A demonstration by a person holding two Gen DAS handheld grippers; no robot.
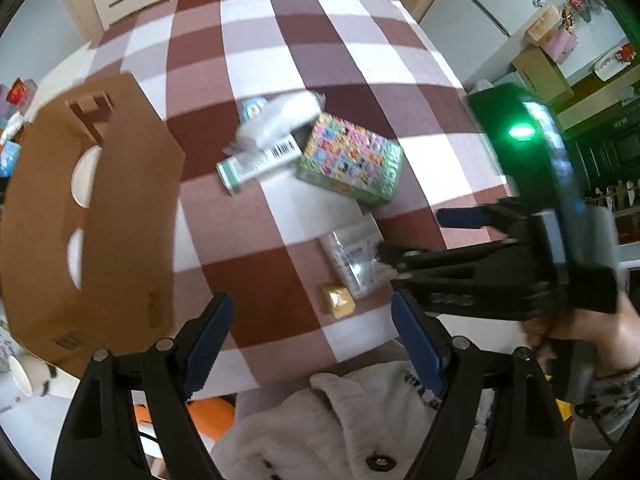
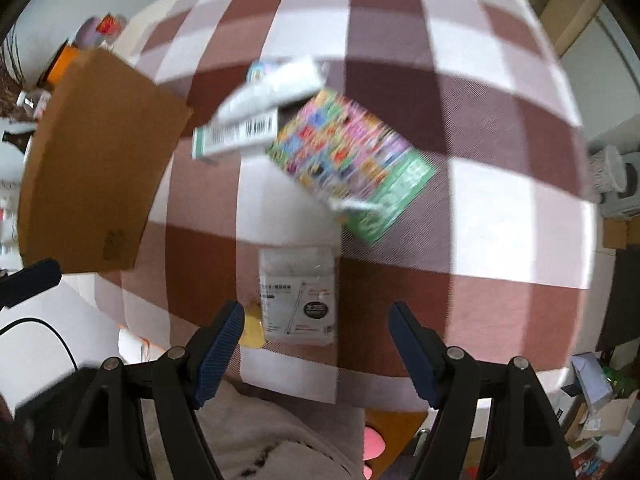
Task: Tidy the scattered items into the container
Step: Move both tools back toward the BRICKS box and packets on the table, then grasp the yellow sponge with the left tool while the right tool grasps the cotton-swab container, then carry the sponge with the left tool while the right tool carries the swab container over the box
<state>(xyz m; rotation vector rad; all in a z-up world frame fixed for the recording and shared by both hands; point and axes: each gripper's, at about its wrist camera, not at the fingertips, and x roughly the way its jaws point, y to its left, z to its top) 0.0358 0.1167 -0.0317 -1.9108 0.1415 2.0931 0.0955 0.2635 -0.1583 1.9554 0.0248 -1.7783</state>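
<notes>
Brown and white squares cover the cloth [image 1: 256, 60] on the surface. A brown cardboard box [image 1: 100, 216] sits at about 9 o'clock in the left wrist view. It has a cut-out handle and two round holes in its side. You cannot see into it.

Things lie spread out on the cloth, outside the box. A bright box with many little pictures [image 1: 348, 156] lies near the middle, a bit toward 1 o'clock. Just to its left is a white tube with a barcode [image 1: 260, 160]. A soft white pack [image 1: 280, 116] lies on top of the tube, and a small round blue thing [image 1: 252, 106] peeks out behind it. Closer in, toward 5 o'clock, lies a clear bag of cotton swabs [image 1: 352, 256]. A small yellow block [image 1: 338, 300] touches the bag's near corner.

The left claw [image 1: 316, 344] is spread wide and holds nothing. It hangs over the near edge of the surface, with the person's cream coat [image 1: 320, 420] below it.

The right claw [image 2: 316, 344] is also spread wide and empty. In its own view the swab bag [image 2: 298, 292] lies just ahead, between the two blue fingers [image 2: 220, 348], but they do not touch it. The picture box [image 2: 348, 160] is at 12 o'clock and looks blurry. The cardboard box [image 2: 96, 168] is at 10 o'clock. From the left wrist view, the right claw [image 1: 408, 236] comes in from 3 o'clock, close by the swab bag.
</notes>
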